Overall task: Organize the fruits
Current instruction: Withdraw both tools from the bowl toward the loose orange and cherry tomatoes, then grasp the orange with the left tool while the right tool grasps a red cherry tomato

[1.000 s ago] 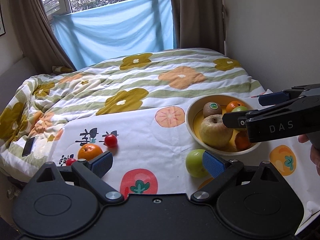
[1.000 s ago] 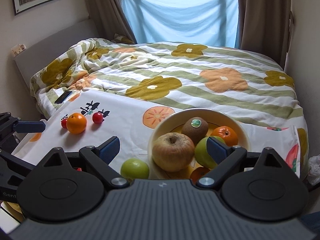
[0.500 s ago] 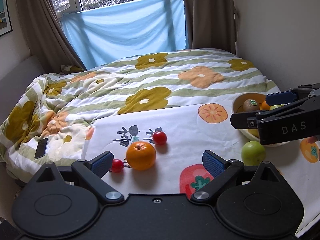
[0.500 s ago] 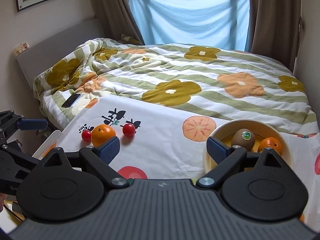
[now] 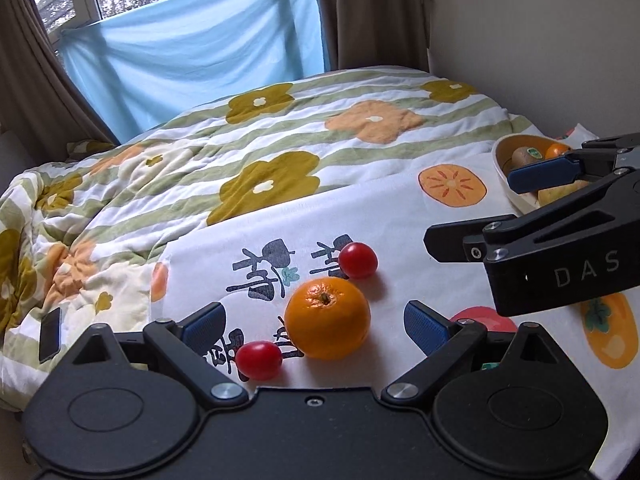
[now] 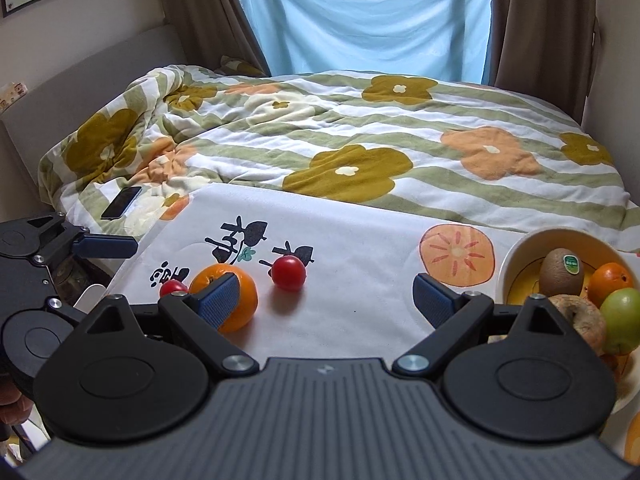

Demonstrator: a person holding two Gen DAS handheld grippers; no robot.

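Observation:
An orange (image 5: 327, 318) lies on the white printed cloth (image 5: 384, 224), between two red cherry tomatoes (image 5: 358, 260) (image 5: 258, 360). My left gripper (image 5: 316, 324) is open, its blue pads either side of the orange, not touching it. My right gripper (image 6: 326, 300) is open and empty over the cloth; the orange (image 6: 232, 292) sits behind its left pad, a tomato (image 6: 289, 273) ahead. The cream bowl (image 6: 516, 252) at right holds a kiwi (image 6: 560, 266), an orange, a green apple (image 6: 622, 314) and a brownish apple.
The cloth lies on a bed with a flowered, striped quilt (image 6: 360, 140). A black phone (image 6: 121, 202) rests on the quilt at left. The right gripper's body (image 5: 560, 256) crosses the right of the left wrist view. Wall and curtains stand behind.
Both grippers have swung left, away from the bowl and the green apple on the cloth. The orange and tomatoes now sit between the left gripper's pads. Both stayed open.

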